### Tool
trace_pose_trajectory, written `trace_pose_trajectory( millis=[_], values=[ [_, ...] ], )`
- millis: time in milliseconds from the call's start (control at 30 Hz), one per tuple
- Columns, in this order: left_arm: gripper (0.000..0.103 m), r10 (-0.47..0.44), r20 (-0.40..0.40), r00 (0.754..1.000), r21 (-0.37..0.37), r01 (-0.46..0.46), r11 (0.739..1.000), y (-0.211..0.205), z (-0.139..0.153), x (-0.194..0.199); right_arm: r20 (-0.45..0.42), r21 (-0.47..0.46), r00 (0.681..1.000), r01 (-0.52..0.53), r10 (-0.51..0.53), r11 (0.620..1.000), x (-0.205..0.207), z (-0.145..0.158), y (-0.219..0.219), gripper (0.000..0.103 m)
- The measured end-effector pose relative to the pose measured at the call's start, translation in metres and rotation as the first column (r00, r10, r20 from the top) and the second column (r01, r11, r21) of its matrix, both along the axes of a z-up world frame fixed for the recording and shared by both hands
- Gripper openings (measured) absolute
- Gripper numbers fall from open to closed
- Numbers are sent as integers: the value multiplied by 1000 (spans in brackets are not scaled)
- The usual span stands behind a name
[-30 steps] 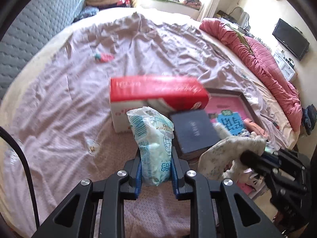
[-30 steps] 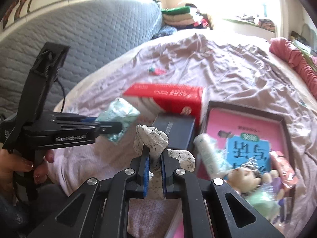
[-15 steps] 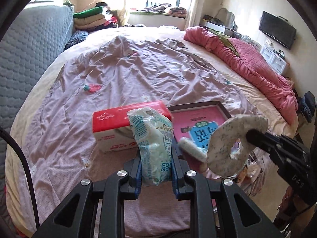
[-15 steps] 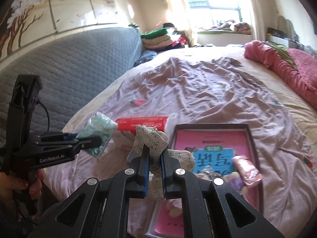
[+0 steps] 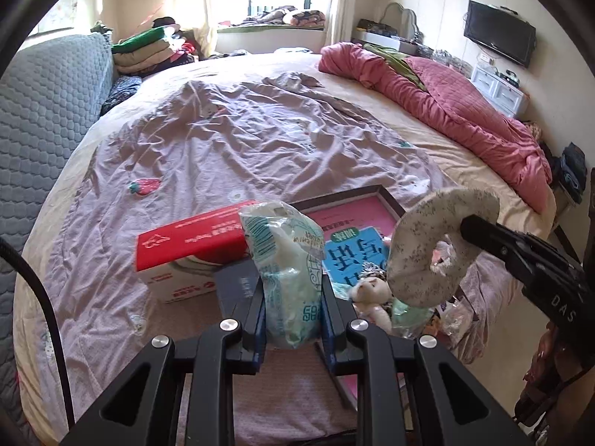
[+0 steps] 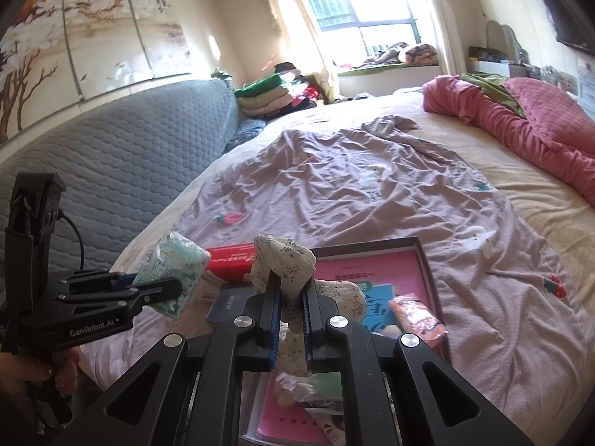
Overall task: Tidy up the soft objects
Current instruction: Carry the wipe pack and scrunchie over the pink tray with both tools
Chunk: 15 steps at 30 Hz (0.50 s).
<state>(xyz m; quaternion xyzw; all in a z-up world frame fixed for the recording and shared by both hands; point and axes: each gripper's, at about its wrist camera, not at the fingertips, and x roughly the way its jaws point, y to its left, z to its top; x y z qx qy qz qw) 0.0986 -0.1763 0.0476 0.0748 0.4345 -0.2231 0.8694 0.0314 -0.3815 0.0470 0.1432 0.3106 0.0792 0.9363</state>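
Observation:
My left gripper is shut on a soft pale-green plastic tissue pack, held upright in the air above the bed. From the right wrist view the same tissue pack sticks out of the left gripper at the left. My right gripper is shut on a floppy white floral fabric ring. In the left wrist view this fabric ring hangs from the right gripper's fingers. Below both lies a dark-rimmed tray with a pink board, a small plush toy and a pink packet.
A red and white tissue box and a dark flat case lie on the mauve sheet beside the tray. A pink quilt runs along the right, a blue quilted headboard along the left. Folded clothes are stacked at the far corner.
Both grippers have risen and pulled back from the tray with their loads still held. The bed and the far room now show more. The fabric ring now hangs clear of the tray.

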Motion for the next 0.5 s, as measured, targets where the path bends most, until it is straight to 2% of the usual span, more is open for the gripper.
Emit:
trace_pose_trajectory(
  millis=[200,500],
  values=[
    [24,-39,-32,999,8,39,999,-22,-15,-1,-18,16,998,63,-62,998,-3,-11,-23,10],
    [24,-69,-108,992,-19,67,998,-42,-38,12,-50,42,988,149,-147,988,-5,-29,-59,10]
  ],
)
